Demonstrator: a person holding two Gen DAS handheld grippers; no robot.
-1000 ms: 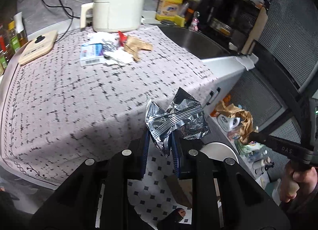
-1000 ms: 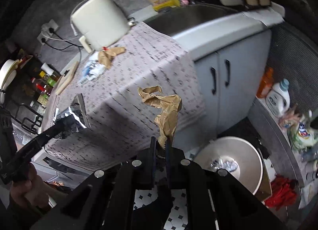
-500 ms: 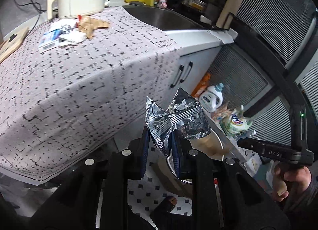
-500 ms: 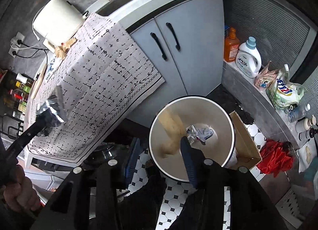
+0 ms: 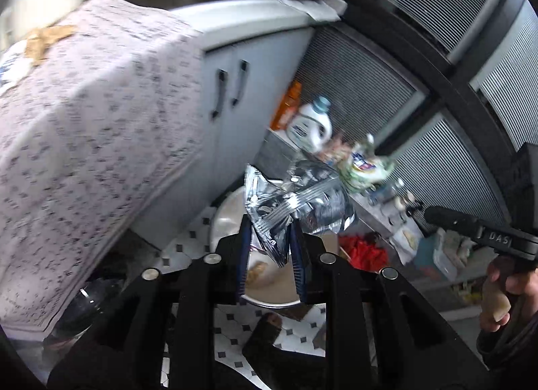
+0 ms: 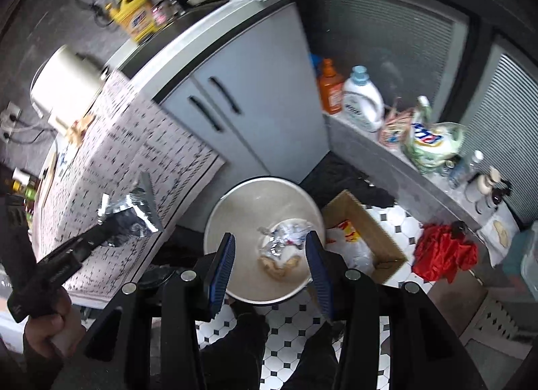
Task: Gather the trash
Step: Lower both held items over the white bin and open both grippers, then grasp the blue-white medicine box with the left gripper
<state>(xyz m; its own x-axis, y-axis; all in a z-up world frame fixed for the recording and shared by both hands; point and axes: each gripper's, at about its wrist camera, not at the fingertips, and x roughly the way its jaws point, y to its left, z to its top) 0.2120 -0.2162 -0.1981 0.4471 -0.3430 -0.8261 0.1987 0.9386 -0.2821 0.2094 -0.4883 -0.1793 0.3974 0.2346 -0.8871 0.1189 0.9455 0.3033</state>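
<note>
I have the left gripper [image 5: 270, 248] carrying the foil wrapper [image 5: 296, 205], its fingers [image 5: 243, 252] pinching the wrapper's lower crumpled edge; they have just been easing apart a little, yet the foil sits between the pads and I judge it held. The right gripper [image 6: 269, 269] hangs directly above the trash bin [image 6: 218, 221], its fingers [image 6: 222, 265] spread with nothing between them. In the left wrist view the bin [image 5: 228, 208] lies just beyond and below the wrapper, partly hidden by it.

The step in hand, as I read it, is dropping the wrapper in. To do it well I would bring the left gripper over the middle of the bin, not its near rim, and open wide: foil this light and stiff tends to flutter or cling to a pad, so a slight shake may be needed. The right gripper should clear out from above the bin first.

The wrapper is silvery, creased, with a ribbed sealed edge. The bin is round, smooth and pale metal, holding crumpled foil and brown paper [image 6: 279, 263] at its bottom. More brown paper [image 5: 47, 38] waits on the patterned cloth of the table [image 5: 84, 127], well away from the bin.
</note>
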